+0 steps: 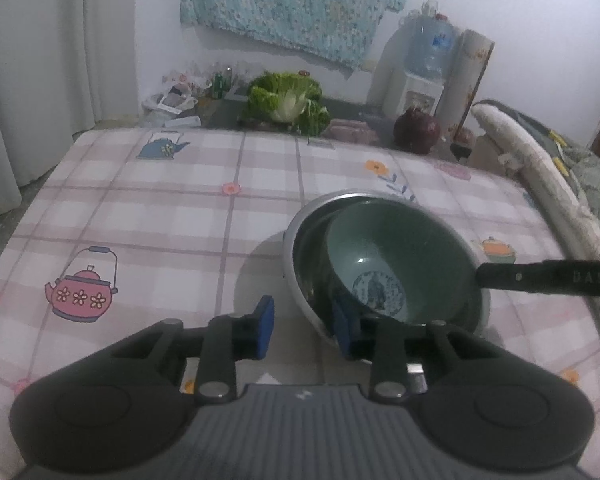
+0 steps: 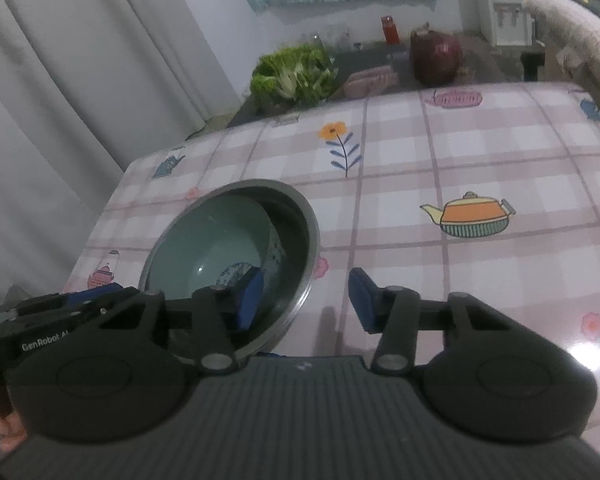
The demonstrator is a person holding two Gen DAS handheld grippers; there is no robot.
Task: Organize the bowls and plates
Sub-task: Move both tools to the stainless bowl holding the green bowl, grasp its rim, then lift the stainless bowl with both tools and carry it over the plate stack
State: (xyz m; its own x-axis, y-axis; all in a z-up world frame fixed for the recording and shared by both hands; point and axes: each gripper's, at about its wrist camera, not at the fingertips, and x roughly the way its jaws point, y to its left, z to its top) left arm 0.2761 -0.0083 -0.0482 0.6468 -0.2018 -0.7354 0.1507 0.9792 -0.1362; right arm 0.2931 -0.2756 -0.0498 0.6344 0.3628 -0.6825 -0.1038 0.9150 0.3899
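Note:
A steel bowl (image 1: 300,240) (image 2: 296,232) stands on the checked tablecloth (image 1: 160,220) (image 2: 460,152), and a green ceramic bowl (image 1: 388,240) (image 2: 208,240) lies tilted inside it. My left gripper (image 1: 304,330) straddles the steel bowl's near-left rim. One blue pad is inside the bowl and the other outside, with a gap showing, so it is open. My right gripper (image 2: 306,300) straddles the opposite rim the same way, open as well. In the left wrist view, a black finger of the right gripper (image 1: 540,278) reaches the bowl's right rim.
Beyond the table's far edge sit a green cabbage (image 1: 286,98) (image 2: 292,72) and a dark red round vegetable (image 1: 416,128) (image 2: 436,56). A water dispenser (image 1: 424,64) stands by the wall. A padded rail (image 1: 540,168) runs along the right edge, and curtains hang on the left.

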